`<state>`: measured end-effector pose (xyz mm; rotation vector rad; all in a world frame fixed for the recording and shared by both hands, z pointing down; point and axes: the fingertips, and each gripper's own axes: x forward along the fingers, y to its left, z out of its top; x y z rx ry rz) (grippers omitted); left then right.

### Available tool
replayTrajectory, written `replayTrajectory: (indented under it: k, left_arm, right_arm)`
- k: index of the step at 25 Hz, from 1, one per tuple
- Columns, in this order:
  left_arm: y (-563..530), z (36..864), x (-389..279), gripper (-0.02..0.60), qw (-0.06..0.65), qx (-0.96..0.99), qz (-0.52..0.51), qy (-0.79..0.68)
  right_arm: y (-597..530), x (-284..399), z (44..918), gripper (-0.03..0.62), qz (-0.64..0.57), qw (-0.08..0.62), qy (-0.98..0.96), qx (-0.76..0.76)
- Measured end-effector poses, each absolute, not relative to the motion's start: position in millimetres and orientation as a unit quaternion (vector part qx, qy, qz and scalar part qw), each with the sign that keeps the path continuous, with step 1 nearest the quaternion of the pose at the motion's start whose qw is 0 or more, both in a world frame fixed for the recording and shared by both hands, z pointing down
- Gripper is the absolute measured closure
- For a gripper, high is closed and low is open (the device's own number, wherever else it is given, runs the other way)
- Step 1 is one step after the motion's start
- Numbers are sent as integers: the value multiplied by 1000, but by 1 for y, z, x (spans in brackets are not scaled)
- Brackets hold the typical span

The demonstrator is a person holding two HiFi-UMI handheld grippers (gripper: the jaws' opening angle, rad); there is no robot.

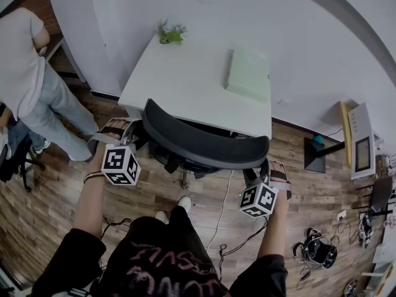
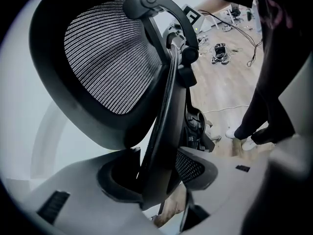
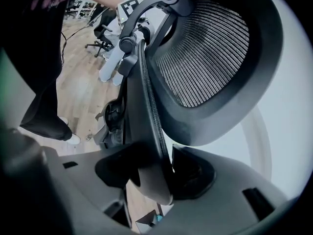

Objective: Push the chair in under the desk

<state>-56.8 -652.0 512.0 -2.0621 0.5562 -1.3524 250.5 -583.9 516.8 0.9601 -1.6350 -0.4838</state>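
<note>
Left gripper view, left claw (image 2: 157, 177) clamped on chair backrest (image 2: 105, 58) edge, right claw (image 3: 155, 177) clamped likewise.

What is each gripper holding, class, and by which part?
Both hold the chair. The left gripper is shut on the left side edge of its back, and the right gripper is shut on the right side edge.
</note>
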Motion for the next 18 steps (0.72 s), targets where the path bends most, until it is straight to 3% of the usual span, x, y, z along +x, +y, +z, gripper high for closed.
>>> replayTrajectory:
  k: [18]
  left_arm:
    - [-646, 509, -61, 351, 307, -770, -517, 211]
  right_arm:
    - [-580, 255, 512, 361, -230, 545, -674, 442]
